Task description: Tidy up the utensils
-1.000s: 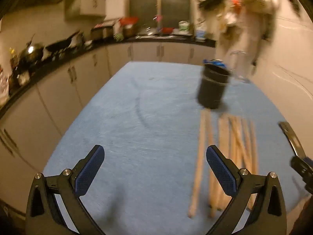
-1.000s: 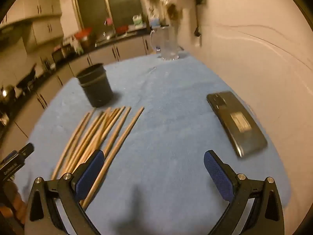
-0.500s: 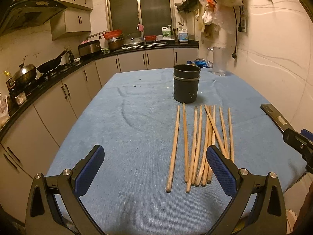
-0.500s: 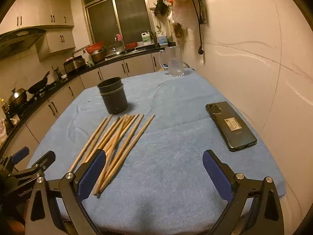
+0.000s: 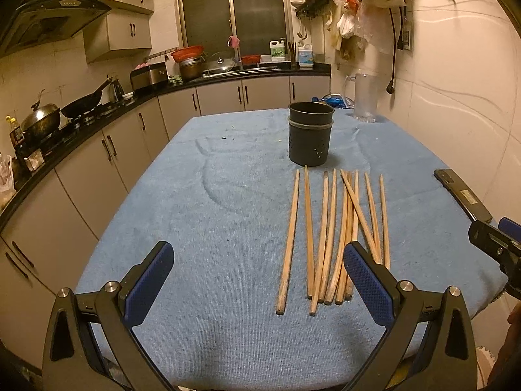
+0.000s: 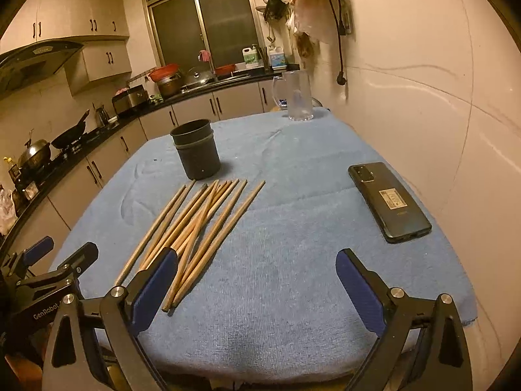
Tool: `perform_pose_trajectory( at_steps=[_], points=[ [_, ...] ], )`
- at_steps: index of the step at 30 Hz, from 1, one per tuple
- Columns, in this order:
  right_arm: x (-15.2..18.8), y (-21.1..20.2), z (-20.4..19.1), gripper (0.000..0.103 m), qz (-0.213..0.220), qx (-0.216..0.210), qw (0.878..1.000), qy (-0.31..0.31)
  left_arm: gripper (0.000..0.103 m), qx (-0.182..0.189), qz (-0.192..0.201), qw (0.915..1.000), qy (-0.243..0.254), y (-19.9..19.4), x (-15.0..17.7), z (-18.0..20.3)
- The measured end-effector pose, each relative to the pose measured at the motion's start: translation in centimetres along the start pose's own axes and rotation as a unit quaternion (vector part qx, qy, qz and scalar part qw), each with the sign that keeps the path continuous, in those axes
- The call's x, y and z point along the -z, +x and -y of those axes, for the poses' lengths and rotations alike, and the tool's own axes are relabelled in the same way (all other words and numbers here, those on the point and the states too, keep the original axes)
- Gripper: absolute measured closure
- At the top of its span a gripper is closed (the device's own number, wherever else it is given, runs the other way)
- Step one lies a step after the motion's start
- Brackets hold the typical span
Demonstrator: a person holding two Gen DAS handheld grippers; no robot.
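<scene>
Several wooden chopsticks (image 5: 329,234) (image 6: 198,224) lie side by side on the blue cloth, pointing toward a dark perforated holder cup (image 5: 310,138) (image 6: 195,153) that stands upright just beyond their far tips. My left gripper (image 5: 257,277) hovers open near the table's front edge, its right finger over the near ends of the chopsticks. My right gripper (image 6: 257,280) is open too, to the right of the chopsticks, with its left finger above their near ends. Nothing is held by either one. Each gripper shows at the edge of the other's view.
A black phone (image 6: 387,200) (image 5: 462,194) lies on the cloth near the right wall. A clear plastic jug (image 6: 296,96) (image 5: 364,96) stands at the far right corner. Kitchen counters with pots (image 5: 40,120) run along the left and back.
Both cameras have pulled back and steadied from a blurred, tilted view. The chopsticks and cup now sit farther ahead. Both grippers stay open.
</scene>
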State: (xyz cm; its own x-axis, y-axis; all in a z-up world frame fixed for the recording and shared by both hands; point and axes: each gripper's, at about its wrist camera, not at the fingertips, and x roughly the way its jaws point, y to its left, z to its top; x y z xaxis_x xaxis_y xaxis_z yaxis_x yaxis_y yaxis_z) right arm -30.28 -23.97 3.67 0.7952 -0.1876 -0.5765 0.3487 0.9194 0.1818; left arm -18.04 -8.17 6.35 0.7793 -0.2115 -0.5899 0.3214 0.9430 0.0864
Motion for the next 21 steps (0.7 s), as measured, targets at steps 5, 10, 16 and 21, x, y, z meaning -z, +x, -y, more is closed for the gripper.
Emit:
perform_pose_trajectory(
  at_steps=[5, 10, 16, 21],
  points=[
    [0.14, -0.39, -0.45, 0.004, 0.005, -0.002, 1.0, -0.008, 0.0, 0.002, 0.001, 1.0, 0.001, -0.2, -0.03, 0.01],
    [0.24, -0.28, -0.59, 0.004, 0.004, -0.002, 1.0, -0.008, 0.0, 0.002, 0.0, 1.0, 0.0, -0.22, 0.05, -0.05],
    [0.35, -0.18, -0.74, 0.004, 0.001, -0.003, 1.0, -0.008, 0.0, 0.003, -0.002, 1.0, 0.002, -0.31, 0.07, 0.1],
    [0.39, -0.17, -0.8, 0.004, 0.001, -0.003, 1.0, -0.008, 0.0, 0.003, -0.003, 1.0, 0.003, -0.31, 0.09, 0.06]
  ],
)
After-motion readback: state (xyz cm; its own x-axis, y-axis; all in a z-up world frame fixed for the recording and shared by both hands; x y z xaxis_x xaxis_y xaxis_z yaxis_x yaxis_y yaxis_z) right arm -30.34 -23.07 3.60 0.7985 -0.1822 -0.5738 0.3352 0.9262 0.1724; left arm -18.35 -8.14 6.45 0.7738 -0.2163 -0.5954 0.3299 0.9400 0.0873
